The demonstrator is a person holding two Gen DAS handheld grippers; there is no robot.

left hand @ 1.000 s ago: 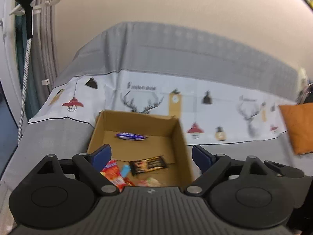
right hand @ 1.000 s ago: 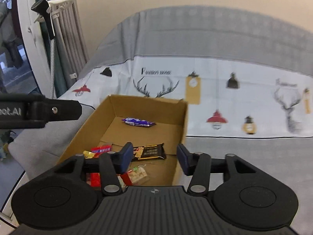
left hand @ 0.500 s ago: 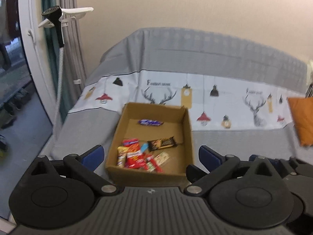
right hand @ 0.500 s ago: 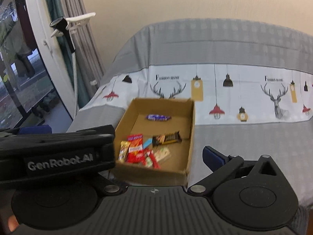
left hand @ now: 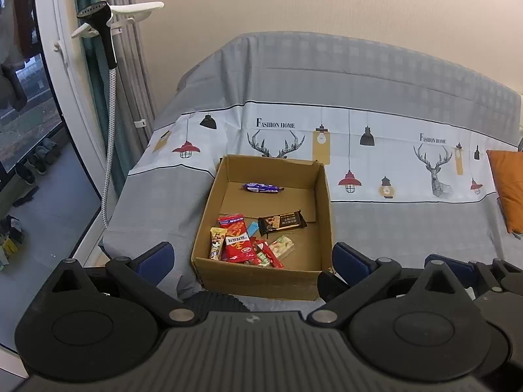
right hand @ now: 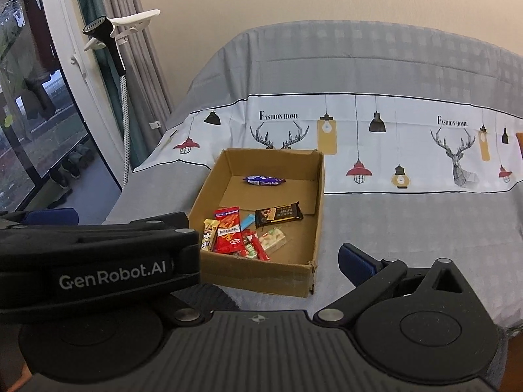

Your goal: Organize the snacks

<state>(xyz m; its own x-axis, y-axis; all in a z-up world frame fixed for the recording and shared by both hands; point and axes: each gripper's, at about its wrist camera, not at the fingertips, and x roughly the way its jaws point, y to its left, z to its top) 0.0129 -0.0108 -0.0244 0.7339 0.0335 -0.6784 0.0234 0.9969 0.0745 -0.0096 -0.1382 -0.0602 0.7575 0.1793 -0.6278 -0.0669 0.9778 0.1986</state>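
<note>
Behind everything, a beige wall (left hand: 327, 0) is seen, and below it a sofa (left hand: 376, 75) is draped in a grey cover printed with deer and lamps. On its seat a cardboard box (left hand: 322, 196) is set, where snacks are gathered: a red packet (left hand: 236, 238), a dark bar (left hand: 281, 221), a purple bar (left hand: 261, 188). The left gripper (left hand: 251, 258) and right gripper (right hand: 268, 254) are held spread apart, nothing grasped.

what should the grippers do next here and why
Probably nothing more than a final check. Both the left gripper and the right gripper are open, empty and short of the cardboard box. The snacks, like the red packet and purple bar, lie inside it, and none shows on the cloth.
</note>
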